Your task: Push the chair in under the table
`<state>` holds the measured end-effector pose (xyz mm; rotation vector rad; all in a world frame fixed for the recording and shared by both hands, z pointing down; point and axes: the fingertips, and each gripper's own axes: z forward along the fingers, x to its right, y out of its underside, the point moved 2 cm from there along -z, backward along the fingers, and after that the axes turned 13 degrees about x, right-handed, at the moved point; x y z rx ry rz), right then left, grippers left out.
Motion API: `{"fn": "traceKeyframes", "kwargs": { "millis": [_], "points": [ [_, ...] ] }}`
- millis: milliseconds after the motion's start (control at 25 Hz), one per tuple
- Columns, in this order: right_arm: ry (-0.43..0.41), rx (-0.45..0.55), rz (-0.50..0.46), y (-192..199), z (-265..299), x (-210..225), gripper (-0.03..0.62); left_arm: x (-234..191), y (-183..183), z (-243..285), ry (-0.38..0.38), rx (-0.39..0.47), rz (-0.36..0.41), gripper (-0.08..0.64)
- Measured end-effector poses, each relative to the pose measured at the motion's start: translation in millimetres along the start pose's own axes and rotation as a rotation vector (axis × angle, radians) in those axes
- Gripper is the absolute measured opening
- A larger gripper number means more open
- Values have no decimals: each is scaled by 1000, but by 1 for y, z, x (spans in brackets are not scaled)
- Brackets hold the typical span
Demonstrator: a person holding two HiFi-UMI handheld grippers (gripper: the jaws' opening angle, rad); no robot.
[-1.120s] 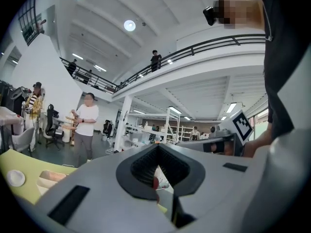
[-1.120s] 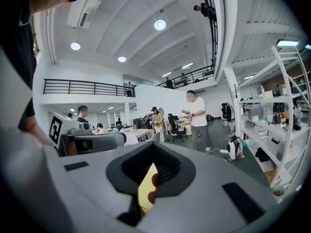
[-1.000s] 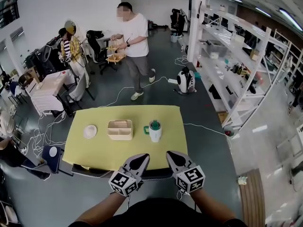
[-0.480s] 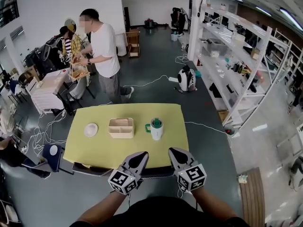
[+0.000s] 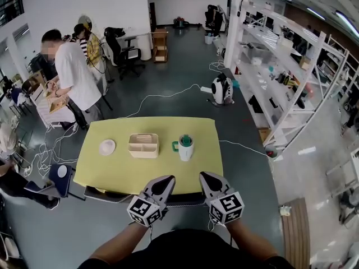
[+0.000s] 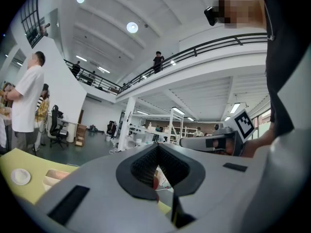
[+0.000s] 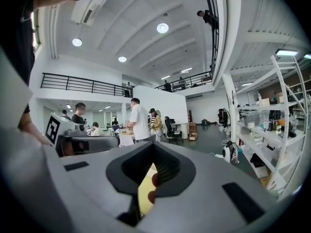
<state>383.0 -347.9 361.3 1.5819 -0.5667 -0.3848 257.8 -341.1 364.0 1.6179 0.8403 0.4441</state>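
Note:
The yellow table stands ahead of me in the head view. The black back of the chair runs along the table's near edge, with the seat hidden beneath. My left gripper and right gripper are side by side just above that back, pointing at the table. Both are shut with nothing between their fingers. Whether they touch the chair I cannot tell. The left gripper view shows its shut tips and the right gripper alongside. The right gripper view shows its shut tips and the left gripper.
On the table are a white plate, a wooden tray and a white mug with a green handle. A second chair frame sits at the near left corner, by a blue stool. Cables cross the floor. Shelving lines the right.
The person in the white shirt has walked from behind the table to the far left. Both grippers have stayed at the chair back, still shut.

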Motion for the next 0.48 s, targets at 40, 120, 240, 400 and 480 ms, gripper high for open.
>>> {"fn": "traceKeyframes", "kwargs": {
  "millis": [40,120,240,400,480],
  "points": [
    [0,-4,0,0,-1,0,14,0,1,0,1,0,0,8],
    [3,-10,3,1,-2,1,14,2,2,1,3,1,1,8],
    [8,-5,1,1,-4,4,14,3,2,3,4,1,2,8],
    [13,-5,11,1,-5,5,14,5,3,3,3,1,9,8],
    [13,-5,13,2,-6,5,14,6,5,2,3,0,13,8]
  ]
}}
